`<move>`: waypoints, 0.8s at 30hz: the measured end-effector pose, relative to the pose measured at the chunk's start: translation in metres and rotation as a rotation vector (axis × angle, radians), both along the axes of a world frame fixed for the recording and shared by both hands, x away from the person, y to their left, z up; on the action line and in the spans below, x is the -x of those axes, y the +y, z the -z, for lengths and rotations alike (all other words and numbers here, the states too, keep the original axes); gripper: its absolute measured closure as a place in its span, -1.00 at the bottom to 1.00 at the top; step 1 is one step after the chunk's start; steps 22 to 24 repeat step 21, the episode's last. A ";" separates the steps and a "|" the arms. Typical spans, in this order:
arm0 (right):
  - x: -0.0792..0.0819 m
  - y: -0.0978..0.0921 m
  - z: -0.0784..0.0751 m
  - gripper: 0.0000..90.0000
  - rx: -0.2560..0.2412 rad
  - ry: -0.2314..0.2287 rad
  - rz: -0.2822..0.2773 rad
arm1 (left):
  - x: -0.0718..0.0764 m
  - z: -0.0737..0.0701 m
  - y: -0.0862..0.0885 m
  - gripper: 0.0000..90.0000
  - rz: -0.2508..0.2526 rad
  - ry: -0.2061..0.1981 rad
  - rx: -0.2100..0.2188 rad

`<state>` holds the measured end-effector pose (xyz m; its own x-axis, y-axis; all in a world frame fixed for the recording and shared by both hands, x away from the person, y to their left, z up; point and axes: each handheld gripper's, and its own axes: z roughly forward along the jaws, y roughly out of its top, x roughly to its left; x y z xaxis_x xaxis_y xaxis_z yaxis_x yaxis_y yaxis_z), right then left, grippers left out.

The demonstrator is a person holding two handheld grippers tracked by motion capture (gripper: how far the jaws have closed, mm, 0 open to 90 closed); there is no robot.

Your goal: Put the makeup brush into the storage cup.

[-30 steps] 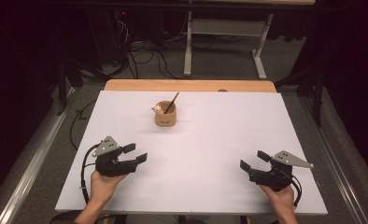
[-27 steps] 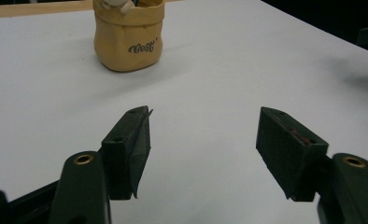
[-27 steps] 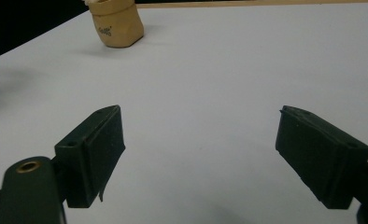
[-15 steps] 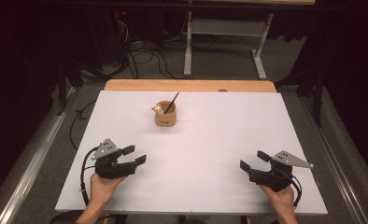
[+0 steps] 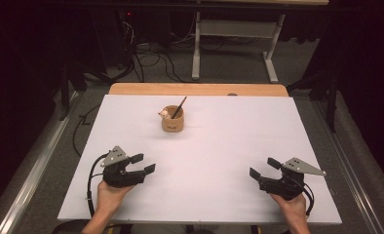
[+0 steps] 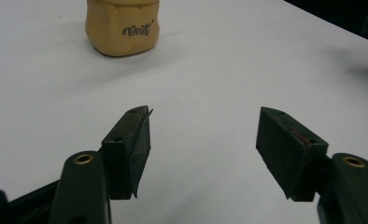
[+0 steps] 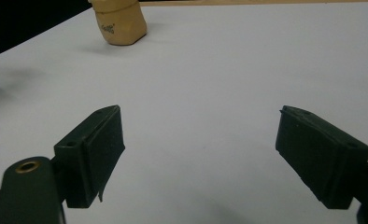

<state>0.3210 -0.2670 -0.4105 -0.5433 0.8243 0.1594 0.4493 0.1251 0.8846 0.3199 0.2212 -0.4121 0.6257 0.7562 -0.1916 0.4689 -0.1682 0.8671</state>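
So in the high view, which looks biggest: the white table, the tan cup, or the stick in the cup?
1. White table, biggest by far.
2. Tan cup.
3. Stick, thinnest; its lower end is hidden inside the cup, so its full length is unsure.

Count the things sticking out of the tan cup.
2: a dark stick leaning toward the cup's back right, and a small pale figure at its left rim. More may sit hidden inside.

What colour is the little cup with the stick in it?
The cup is tan, like light wood, with dark writing on its side. The left gripper view shows it best.
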 end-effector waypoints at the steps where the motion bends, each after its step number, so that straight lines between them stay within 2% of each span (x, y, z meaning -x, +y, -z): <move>1: 0.000 0.000 0.000 -0.62 -0.002 0.004 0.001 | 0.000 0.000 0.000 -0.20 0.000 -0.003 0.003; 11: 0.000 0.001 0.001 -0.62 -0.002 0.010 0.000 | -0.001 -0.001 0.000 -0.21 0.009 0.006 0.013; 16: -0.001 0.001 0.001 -0.62 -0.003 0.010 -0.009 | 0.000 -0.002 0.000 -0.22 0.013 -0.009 0.022; 21: -0.005 0.002 0.002 -0.62 -0.012 0.014 -0.012 | 0.000 -0.002 -0.001 -0.24 0.015 0.006 -0.003; 24: -0.005 0.002 0.002 -0.62 -0.012 0.014 -0.012 | 0.000 -0.002 -0.001 -0.24 0.015 0.006 -0.003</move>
